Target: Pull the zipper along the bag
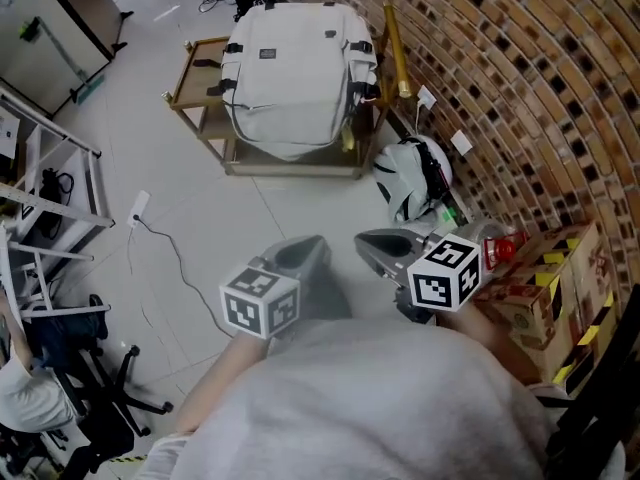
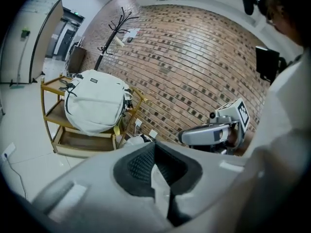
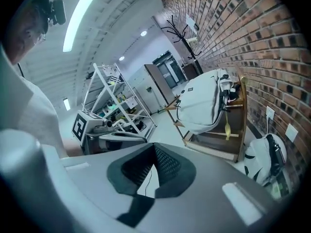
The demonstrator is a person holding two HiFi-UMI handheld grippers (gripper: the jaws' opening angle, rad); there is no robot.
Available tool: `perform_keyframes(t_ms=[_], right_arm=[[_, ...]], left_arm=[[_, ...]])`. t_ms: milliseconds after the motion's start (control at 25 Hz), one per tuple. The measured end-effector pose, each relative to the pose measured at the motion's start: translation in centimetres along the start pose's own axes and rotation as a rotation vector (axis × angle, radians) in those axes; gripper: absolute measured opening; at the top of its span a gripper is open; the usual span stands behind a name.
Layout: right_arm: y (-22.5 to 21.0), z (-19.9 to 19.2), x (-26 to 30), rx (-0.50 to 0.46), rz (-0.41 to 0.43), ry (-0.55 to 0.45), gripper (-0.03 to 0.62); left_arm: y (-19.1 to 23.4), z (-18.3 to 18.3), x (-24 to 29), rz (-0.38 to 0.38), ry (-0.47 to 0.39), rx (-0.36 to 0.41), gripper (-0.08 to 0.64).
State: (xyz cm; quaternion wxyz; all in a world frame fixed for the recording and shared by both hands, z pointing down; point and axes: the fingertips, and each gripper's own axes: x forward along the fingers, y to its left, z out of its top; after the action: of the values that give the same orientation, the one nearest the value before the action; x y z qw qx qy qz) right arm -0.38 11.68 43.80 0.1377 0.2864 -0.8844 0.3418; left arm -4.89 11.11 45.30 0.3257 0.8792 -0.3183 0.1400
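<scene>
White fabric bag [image 1: 295,78] sits on a wooden cart [image 1: 290,168], upper centre of the head view, long axis running up-down the frame. Zipper pull not discernible at this range.

Left gripper [image 1: 305,248] and right gripper [image 1: 372,243] are both low centre, close to the person's body and well apart from the bag. Jaws are pressed together on each, with nothing between them.

Bag lies almost straight up-frame from the left gripper; the right gripper is offset toward the right.

Judgement: neither is clearly nearer. Both need carrying forward, and their jaws parted, before any pull.
</scene>
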Motion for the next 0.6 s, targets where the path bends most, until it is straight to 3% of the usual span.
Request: perform_keyframes(t_ms=[240,600], right_arm=[[6.6,-5.8,-4.8,-0.029,0.064,0.001,0.002],[10.3,-7.9,-10.9,-0.033,0.049,-0.051,0.002]], left_arm=[[-6.3,-5.5,-4.6,0.062,0.006,0.000,0.002],[-12.7,-7.0,-7.0,0.084,0.036,0.067,0.002]])
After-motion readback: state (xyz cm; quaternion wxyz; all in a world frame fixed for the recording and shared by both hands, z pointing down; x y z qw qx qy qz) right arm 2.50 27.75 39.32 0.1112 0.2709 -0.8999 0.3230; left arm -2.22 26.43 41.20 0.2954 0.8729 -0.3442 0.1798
